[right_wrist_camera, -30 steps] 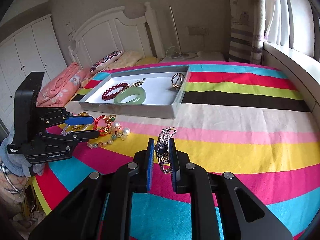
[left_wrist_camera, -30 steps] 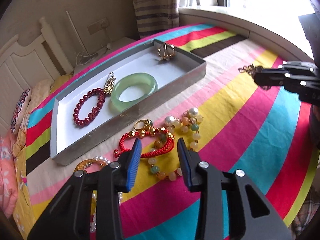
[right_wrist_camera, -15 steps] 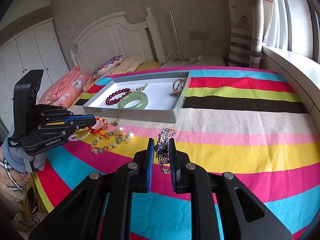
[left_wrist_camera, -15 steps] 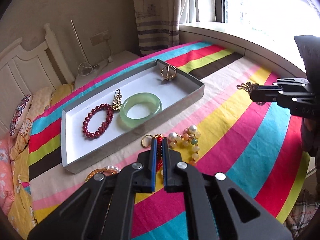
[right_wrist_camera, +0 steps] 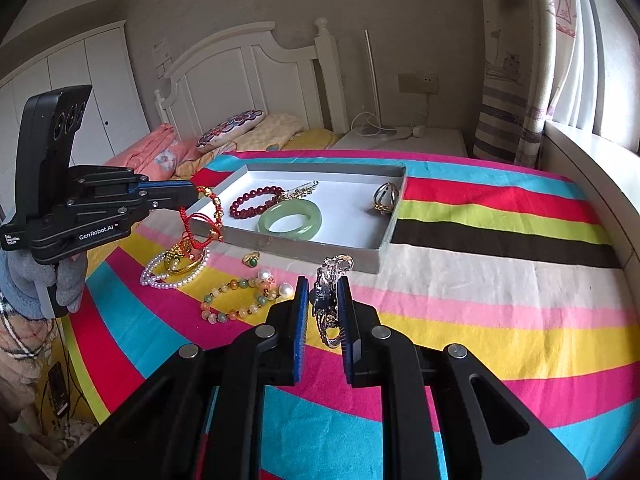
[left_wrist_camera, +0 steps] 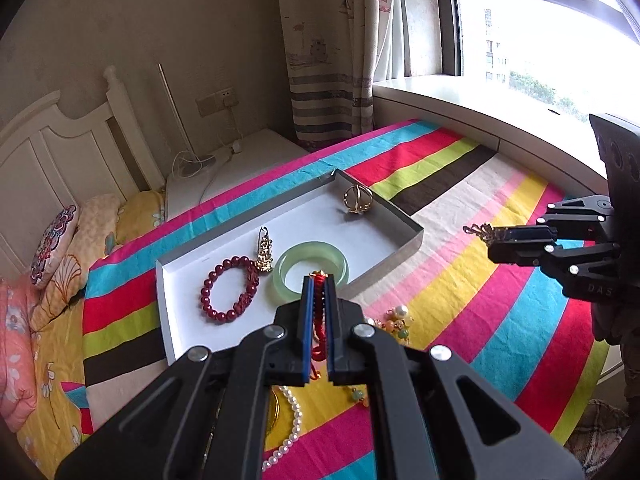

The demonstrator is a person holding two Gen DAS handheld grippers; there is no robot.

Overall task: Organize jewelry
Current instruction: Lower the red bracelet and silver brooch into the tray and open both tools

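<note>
My left gripper (left_wrist_camera: 318, 280) is shut on a red cord bracelet (right_wrist_camera: 200, 220) with gold beads, which dangles above the bedspread near the tray's near-left corner. My right gripper (right_wrist_camera: 323, 284) is shut on a silver bracelet (right_wrist_camera: 330, 300), held above the striped bedspread in front of the tray. The grey tray (right_wrist_camera: 352, 250) with a white floor holds a dark red bead bracelet (right_wrist_camera: 256, 202), a green jade bangle (right_wrist_camera: 290, 220), a gold pendant (left_wrist_camera: 265, 254) and a gold ring ornament (right_wrist_camera: 386, 198).
On the bedspread lie a pearl necklace (right_wrist_camera: 168, 280) over a gold bangle (right_wrist_camera: 182, 266), a pastel bead bracelet (right_wrist_camera: 236, 300) and a green-stone ring (right_wrist_camera: 252, 259). Pillows and a headboard stand behind; a window ledge (right_wrist_camera: 592, 184) runs along the right. A gloved hand (right_wrist_camera: 44, 284) holds the left gripper.
My left gripper closed on the red cord bracelet and lifted it off the bedspread toward the tray. My right gripper rose slightly, still holding the silver bracelet.
</note>
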